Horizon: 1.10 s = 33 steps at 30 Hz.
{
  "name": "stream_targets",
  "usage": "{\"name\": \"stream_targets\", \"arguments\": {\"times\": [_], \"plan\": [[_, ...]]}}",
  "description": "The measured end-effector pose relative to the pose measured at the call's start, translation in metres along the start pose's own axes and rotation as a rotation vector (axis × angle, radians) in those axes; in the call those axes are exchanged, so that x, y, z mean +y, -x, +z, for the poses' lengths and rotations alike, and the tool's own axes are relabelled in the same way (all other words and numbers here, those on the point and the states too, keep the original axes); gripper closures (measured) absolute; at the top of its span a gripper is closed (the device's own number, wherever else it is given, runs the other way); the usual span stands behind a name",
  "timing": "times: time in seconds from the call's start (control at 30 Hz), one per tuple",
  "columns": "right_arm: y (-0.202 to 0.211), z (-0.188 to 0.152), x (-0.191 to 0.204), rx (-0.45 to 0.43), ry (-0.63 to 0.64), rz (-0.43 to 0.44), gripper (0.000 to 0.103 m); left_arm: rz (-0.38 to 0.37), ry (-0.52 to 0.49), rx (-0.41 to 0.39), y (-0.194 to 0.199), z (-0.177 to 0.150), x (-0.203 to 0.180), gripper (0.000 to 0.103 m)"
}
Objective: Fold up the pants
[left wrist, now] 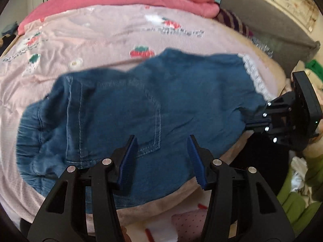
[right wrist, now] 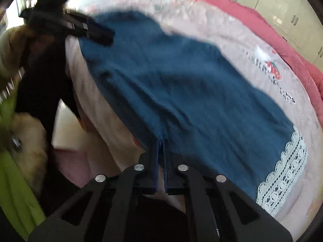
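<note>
Mid-fold: the blue denim pants with white lace hem (left wrist: pixel 145 104) lie flat on the pink strawberry-print bedsheet (left wrist: pixel 97 40); my left gripper (left wrist: pixel 162 159) hovers released over the pocket, my right gripper (right wrist: pixel 160 141) pinches the near edge; next, carry that edge across.

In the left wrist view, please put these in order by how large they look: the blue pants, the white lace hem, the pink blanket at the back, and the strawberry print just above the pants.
1. blue pants
2. pink blanket
3. white lace hem
4. strawberry print

The hem and the strawberry look nearly alike, so that order is unsure.
</note>
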State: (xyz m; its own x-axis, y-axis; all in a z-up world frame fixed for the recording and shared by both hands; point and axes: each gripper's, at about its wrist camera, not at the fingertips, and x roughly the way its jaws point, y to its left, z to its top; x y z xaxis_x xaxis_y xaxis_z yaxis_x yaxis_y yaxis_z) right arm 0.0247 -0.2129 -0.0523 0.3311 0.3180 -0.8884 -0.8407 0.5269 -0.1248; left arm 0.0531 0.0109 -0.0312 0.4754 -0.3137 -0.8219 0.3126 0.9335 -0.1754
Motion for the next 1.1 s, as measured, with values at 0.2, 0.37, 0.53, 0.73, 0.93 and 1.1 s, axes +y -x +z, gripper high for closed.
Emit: {"name": "stream_targets", "arguments": {"times": [0.2,0.37,0.53,0.73,0.93,1.1], "plan": [[-0.002,-0.028,-0.010,0.063,0.003,-0.063,0.103,0.009,0.038,0.027,-0.006,-0.008,0.018,0.059],[0.028,-0.043,-0.022,-0.038,-0.163,0.088,0.103,-0.006,0.042,0.029,-0.012,-0.012,0.025,0.059],[0.084,-0.047,-0.050,-0.270,-0.319,0.029,0.076,-0.021,-0.031,-0.036,0.020,0.000,-0.007,0.044],[0.052,-0.046,-0.093,-0.178,-0.449,-0.099,0.051,-0.106,-0.157,-0.081,0.012,0.026,-0.072,0.030],[0.031,-0.078,-0.099,-0.099,-0.408,-0.183,0.051,-0.016,-0.216,0.031,-0.050,0.024,-0.091,0.027],[0.025,-0.084,-0.092,-0.078,-0.312,-0.219,0.051,-0.027,-0.180,0.051,-0.058,0.018,-0.066,0.026]]}}
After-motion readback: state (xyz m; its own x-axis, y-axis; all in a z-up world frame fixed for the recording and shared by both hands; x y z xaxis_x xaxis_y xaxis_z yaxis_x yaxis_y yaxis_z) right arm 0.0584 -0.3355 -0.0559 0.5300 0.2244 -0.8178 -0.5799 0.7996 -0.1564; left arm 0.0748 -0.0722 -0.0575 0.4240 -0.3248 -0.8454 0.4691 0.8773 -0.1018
